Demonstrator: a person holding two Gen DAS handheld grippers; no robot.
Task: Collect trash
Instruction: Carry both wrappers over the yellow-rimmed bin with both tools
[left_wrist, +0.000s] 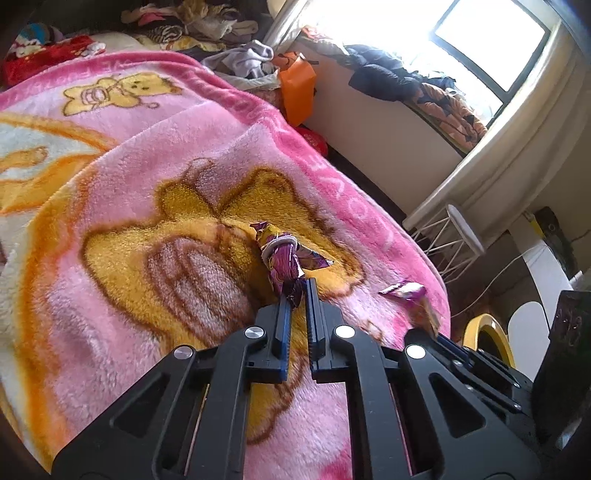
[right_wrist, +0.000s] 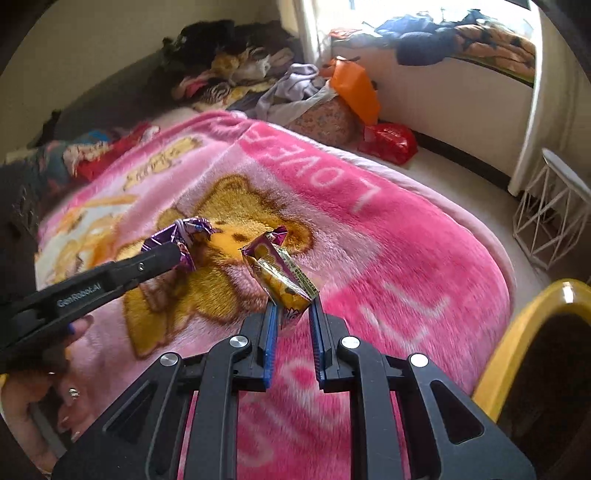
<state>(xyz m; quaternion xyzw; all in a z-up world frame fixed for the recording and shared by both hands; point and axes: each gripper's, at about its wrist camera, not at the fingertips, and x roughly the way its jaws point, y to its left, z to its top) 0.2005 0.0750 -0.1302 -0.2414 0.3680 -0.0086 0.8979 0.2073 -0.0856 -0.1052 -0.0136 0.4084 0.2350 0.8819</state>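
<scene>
Bed: plush pink fleece blanket (right_wrist: 406, 236), bear print; window (left_wrist: 487, 48) beyond, white wire stool (right_wrist: 554, 221) on the floor beside it. Left gripper (left_wrist: 297, 293) was clamped on a crinkled purple foil wrapper (left_wrist: 282, 258) touching the blanket. Right gripper (right_wrist: 293, 310) pinched a glossy yellow-purple wrapper (right_wrist: 280, 273), lifted above the blanket.
</scene>
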